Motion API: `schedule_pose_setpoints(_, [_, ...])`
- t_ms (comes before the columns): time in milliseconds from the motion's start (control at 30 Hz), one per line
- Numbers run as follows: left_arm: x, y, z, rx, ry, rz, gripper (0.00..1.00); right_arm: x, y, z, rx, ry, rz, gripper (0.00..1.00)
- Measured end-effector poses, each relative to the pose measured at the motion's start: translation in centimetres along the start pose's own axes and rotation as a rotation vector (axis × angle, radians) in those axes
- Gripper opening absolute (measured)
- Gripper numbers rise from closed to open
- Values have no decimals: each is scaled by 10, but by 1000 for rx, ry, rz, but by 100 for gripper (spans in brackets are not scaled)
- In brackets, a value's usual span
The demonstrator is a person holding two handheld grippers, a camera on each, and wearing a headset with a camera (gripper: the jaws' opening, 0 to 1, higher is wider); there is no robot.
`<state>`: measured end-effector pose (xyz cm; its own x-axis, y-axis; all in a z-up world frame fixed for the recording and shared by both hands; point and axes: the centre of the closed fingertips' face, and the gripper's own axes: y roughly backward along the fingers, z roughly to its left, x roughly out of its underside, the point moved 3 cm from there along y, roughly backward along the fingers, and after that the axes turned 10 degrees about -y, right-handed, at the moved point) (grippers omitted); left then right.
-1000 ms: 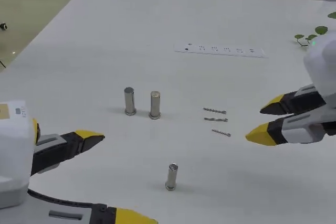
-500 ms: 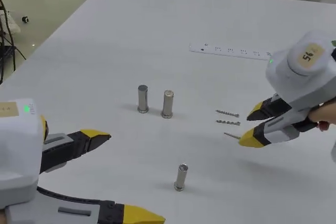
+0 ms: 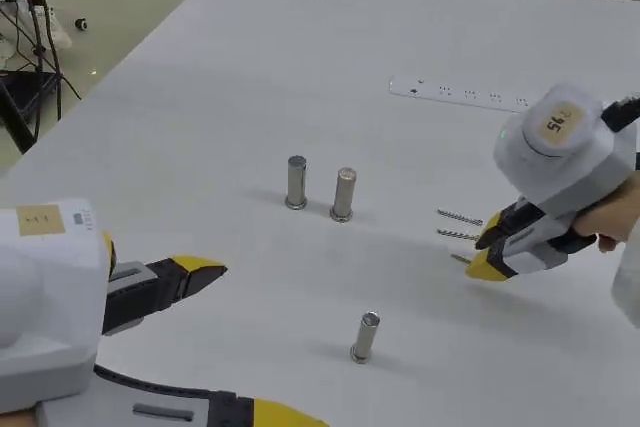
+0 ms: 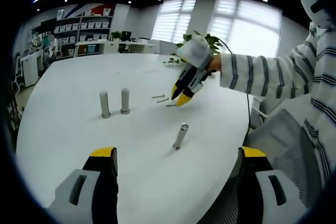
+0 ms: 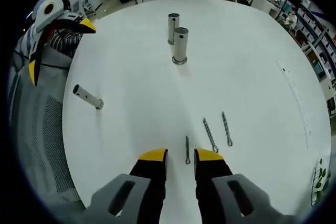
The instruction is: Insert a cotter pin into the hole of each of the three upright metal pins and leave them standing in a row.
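White tabletop [image 3: 200, 97] carries a pair of metal pins [image 3: 343, 194] upright side by side, with the third pin [image 3: 365, 337] standing alone toward 6 o'clock. At 3 o'clock the right gripper [image 5: 181, 156] straddles the nearest cotter pin [image 5: 187, 149], jaws slightly apart (nothing clamped). The left gripper [image 4: 177, 153] gapes wide.

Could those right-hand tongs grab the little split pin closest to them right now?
Probably yes. The right tongs are open, and the nearest cotter pin lies flat on the table between their tips, apart from the other two cotter pins, with nothing in the way.
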<state>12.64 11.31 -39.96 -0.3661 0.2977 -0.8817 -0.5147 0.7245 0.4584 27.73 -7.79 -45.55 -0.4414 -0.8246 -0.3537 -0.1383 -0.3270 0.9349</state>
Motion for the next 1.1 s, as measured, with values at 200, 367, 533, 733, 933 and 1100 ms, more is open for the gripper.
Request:
schedule_pose_setpoints(200, [6, 1, -1, -1, 13, 16, 92, 3, -8, -3, 10, 34, 55, 10])
schedule_pose_setpoints(367, [7, 2, 0, -10, 21, 15, 92, 13, -11, -5, 28, 47, 124, 7])
schedule_pose_setpoints(533, [10, 0, 3, -17, 37, 14, 92, 4, -7, -7, 39, 22, 77, 0])
schedule_pose_setpoints(733, [11, -2, 1, -8, 34, 22, 92, 6, -4, -7, 55, 34, 52, 0])
schedule_pose_setpoints(933, [8, -3, 1, -3, 35, 15, 92, 8, -5, -6, 45, 28, 15, 0])
schedule_pose_setpoints(1100, [7, -2, 2, -4, 34, 12, 91, 9, -2, -3, 46, 4, -3, 0])
